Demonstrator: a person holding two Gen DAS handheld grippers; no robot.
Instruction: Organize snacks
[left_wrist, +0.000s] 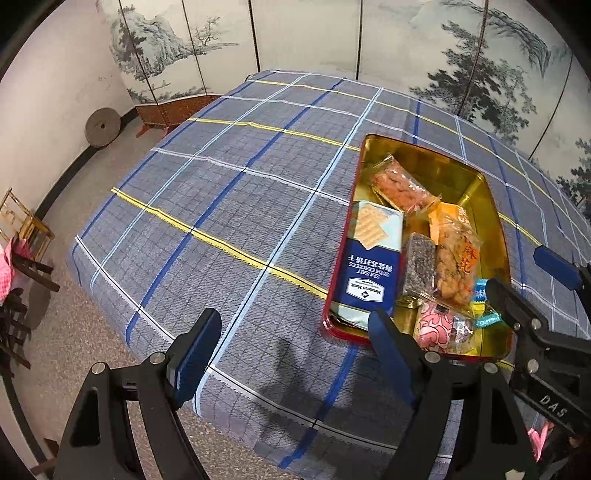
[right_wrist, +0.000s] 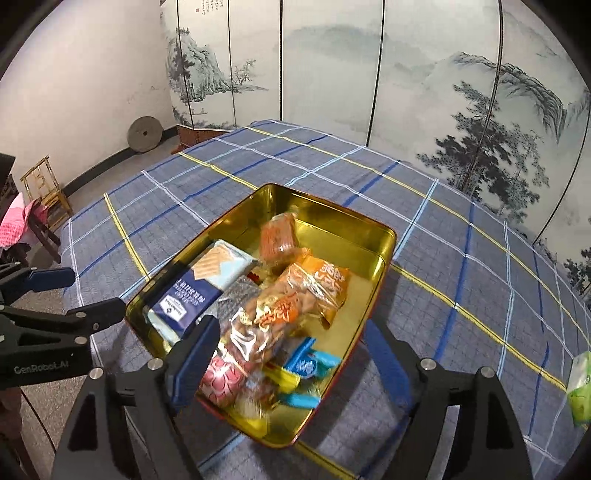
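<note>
While both grippers' jaws gape empty, cracker box (left_wrist: 373, 258) reads "SEA SALT SODA CRACKERS", gold tin (left_wrist: 491, 206).

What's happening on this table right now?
A person with tongs in each hand is sorting snacks into a gold tin on a checked tablecloth. The tin already holds a blue cracker box and several wrapped snacks. The right tongs hang open over the tin, gripping nothing; the left tongs are open beside it. A green packet still lies outside the tin.
</note>
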